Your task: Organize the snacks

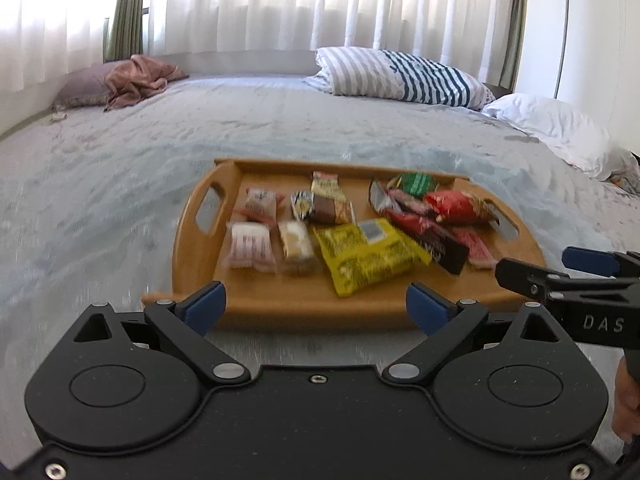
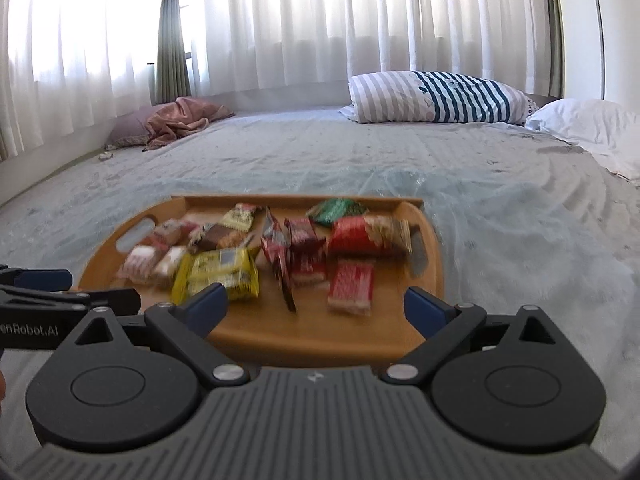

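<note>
Both my left fingers (image 1: 314, 306) and right fingers (image 2: 316, 306) stand released and empty; crowded, overlapping snacks (image 1: 362, 254) on the tray (image 1: 188, 240) risk a double grab.

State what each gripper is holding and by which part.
Nothing is held. The left gripper and right gripper are both open, short of the snack tray.
</note>
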Tool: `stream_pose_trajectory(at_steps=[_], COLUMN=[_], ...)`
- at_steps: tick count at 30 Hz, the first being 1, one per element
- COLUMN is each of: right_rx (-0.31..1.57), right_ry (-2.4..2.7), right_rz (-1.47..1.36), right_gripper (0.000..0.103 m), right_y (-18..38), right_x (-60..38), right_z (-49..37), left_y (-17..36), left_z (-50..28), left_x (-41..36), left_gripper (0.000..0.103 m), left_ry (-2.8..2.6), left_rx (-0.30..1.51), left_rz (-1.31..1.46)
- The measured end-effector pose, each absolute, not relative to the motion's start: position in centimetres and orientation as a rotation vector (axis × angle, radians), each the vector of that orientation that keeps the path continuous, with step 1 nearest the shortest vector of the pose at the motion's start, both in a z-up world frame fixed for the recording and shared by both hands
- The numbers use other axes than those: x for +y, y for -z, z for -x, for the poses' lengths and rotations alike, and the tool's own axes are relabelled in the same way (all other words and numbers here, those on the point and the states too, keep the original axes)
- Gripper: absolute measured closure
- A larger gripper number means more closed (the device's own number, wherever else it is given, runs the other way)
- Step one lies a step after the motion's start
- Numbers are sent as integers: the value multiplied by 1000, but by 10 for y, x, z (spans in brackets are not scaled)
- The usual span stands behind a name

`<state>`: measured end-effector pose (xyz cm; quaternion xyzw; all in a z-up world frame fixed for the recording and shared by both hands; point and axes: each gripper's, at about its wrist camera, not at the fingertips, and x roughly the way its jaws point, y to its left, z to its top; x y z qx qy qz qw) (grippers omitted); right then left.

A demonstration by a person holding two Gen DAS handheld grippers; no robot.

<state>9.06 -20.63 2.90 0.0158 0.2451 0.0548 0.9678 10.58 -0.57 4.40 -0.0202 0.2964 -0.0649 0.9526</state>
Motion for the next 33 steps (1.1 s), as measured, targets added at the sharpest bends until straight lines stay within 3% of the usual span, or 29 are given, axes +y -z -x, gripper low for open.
stream_pose_trajectory(at_steps=[19,33], right_rx=[567,586], right_ry=[-89,-90], right_rz=[33,54], right_gripper=[0,0], right_y=[18,28], right_x=[-197,-194], right_z=[-64,-67], left_y=[3,10], left_z=[-84,-89], left_x=[-2,-2], left_gripper=[5,0], left_ry=[64,75], left_rx=[655,662], left_rz=[3,-2])
